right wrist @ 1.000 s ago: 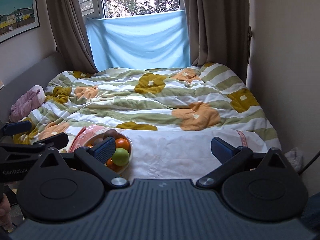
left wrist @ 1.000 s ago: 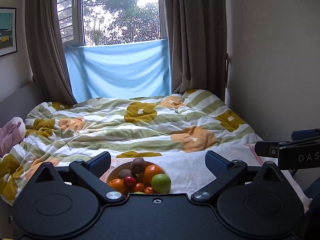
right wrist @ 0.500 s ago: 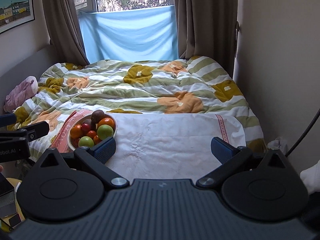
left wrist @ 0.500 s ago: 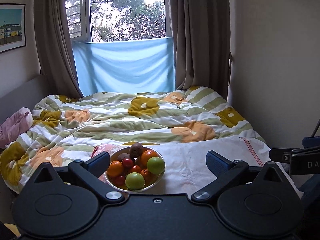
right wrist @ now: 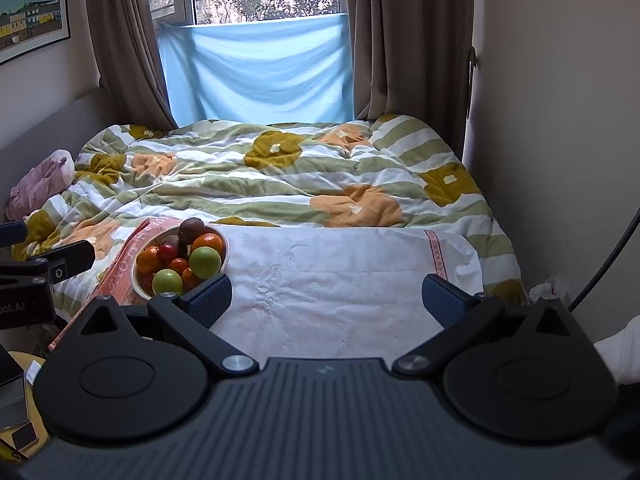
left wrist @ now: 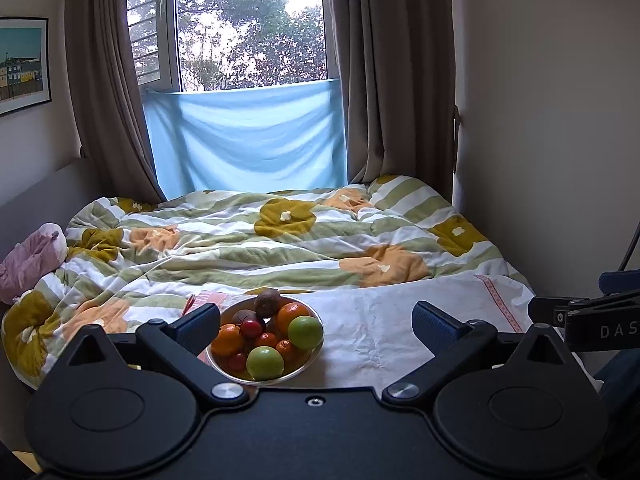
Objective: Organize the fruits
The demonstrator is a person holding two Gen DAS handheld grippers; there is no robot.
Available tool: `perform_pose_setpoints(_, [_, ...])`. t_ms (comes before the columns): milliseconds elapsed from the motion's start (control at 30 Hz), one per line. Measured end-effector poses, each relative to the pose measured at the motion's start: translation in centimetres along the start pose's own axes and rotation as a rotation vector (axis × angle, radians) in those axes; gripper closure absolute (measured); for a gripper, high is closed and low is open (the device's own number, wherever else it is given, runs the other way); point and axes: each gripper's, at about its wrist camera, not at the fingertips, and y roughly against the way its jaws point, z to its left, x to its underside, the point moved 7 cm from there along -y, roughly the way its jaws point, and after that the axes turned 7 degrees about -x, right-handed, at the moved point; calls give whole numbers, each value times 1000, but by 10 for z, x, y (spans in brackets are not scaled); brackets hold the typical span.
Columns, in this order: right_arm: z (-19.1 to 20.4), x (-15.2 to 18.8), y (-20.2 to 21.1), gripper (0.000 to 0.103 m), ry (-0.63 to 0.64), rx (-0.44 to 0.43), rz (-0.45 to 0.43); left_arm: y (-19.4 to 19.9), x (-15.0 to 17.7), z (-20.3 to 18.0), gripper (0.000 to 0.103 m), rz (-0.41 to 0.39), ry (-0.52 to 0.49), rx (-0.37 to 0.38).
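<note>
A metal bowl (left wrist: 308, 362) (right wrist: 225, 255) heaped with fruit sits on a white cloth (left wrist: 380, 332) (right wrist: 340, 280) at the near end of the bed. In it lie green apples (left wrist: 305, 332) (right wrist: 205, 262), oranges (left wrist: 294, 315) (right wrist: 208, 243), small red fruits (left wrist: 251, 328) and a brown kiwi (left wrist: 267, 302) (right wrist: 191, 230) on top. My left gripper (left wrist: 316, 326) is open and empty, held back from the bowl, its left finger beside the rim. My right gripper (right wrist: 328, 294) is open and empty over the cloth, with the bowl to its left.
The bed carries a rumpled green-striped quilt (left wrist: 280, 240) with orange and mustard flowers. A pink plush (left wrist: 32, 260) lies at the left edge. Curtains and a window stand behind; a wall runs along the right. The right gripper's body (left wrist: 588, 320) shows at the left view's right edge.
Both cameras have risen and drawn back, so the bowl and white cloth now show more fully. Both grippers stay open and empty.
</note>
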Motion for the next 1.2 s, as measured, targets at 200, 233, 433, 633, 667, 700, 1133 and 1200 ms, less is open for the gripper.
perform_pose_setpoints(200, [1, -2, -2, 0, -2, 2, -1, 2, 0, 2, 0, -3, 3, 0])
perform_pose_setpoints(233, [1, -2, -1, 0, -3, 3, -1, 2, 0, 2, 0, -4, 4, 0])
perform_pose_setpoints(433, [0, -1, -1, 0, -6, 6, 1, 2, 0, 3, 0, -1, 7, 0])
perform_pose_setpoints(633, [-1, 0, -1, 0, -9, 8, 2, 3, 2, 4, 0, 2, 6, -1])
perform_pose_setpoints(667, [-1, 0, -2, 0, -11, 9, 3, 3, 2, 3, 0, 1, 5, -2])
perform_pose_setpoints(700, [-1, 0, -2, 0, -15, 11, 4, 3, 3, 3, 0, 1, 4, -1])
perform_pose_setpoints(1133, [-2, 3, -1, 0, -29, 8, 6, 6, 3, 3, 0, -7, -7, -16])
perform_pose_setpoints(1200, [-2, 4, -1, 0, -30, 10, 5, 7, 4, 4, 0, -9, -3, -20])
